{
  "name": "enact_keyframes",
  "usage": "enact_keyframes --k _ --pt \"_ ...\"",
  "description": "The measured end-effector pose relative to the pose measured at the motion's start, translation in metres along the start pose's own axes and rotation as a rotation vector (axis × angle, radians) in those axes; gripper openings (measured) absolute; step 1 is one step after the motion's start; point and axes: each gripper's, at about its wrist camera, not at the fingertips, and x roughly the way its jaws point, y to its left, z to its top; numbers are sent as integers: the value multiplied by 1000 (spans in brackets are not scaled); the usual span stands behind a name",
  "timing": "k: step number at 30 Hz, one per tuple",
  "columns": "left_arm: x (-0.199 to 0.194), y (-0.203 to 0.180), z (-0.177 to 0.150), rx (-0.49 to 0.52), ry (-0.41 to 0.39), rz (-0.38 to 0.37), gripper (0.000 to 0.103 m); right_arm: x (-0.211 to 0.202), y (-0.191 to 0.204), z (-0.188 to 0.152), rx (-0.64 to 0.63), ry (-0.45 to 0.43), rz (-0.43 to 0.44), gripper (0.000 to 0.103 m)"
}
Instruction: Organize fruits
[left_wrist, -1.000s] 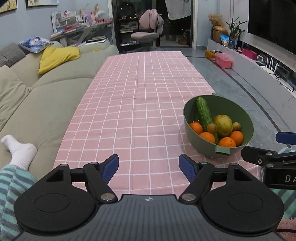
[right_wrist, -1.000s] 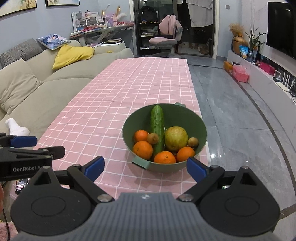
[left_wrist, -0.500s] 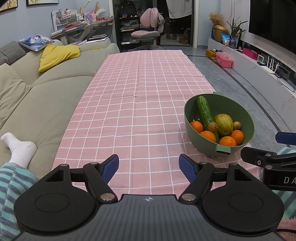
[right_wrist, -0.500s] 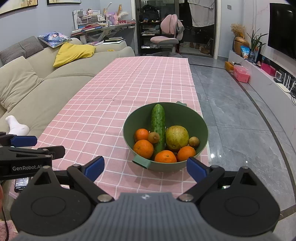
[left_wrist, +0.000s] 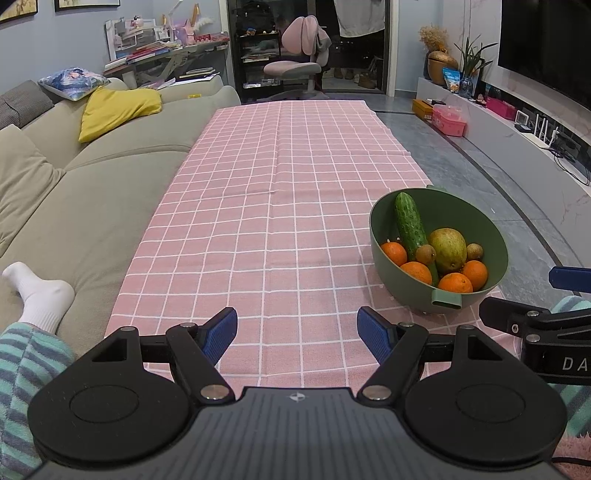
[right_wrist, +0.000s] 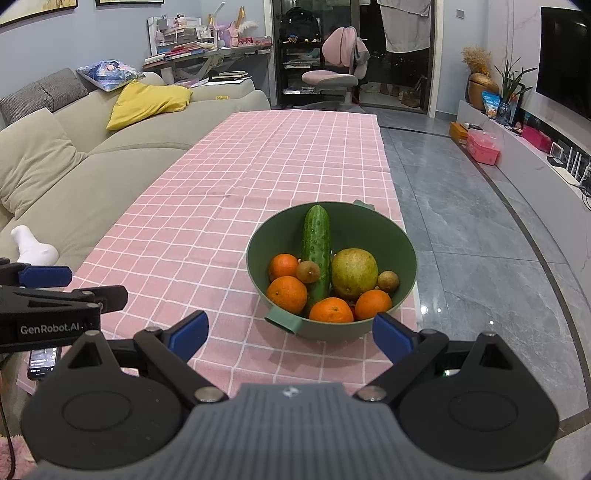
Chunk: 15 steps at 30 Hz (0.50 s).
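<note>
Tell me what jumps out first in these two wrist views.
The green bowl near the cloth's right edge draws the eye: inside it a cucumber leans on the far wall among oranges, a yellow-green fruit and small brown fruits. The long pink checked tablecloth stretches away bare. The right gripper sits open just short of the bowl; the left gripper is open over cloth.

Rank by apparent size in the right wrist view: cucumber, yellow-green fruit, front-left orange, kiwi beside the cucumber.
1. cucumber, longest by far
2. yellow-green fruit, bulkiest round item
3. front-left orange, though it sits nearer the camera, so the gap is unsure
4. kiwi, clearly smallest
</note>
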Motion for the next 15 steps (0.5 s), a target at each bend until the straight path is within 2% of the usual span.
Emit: enact_keyframes --k 15 --pt "-4 6 3 -13 9 4 87 1 1 0 -4 6 -2 92"
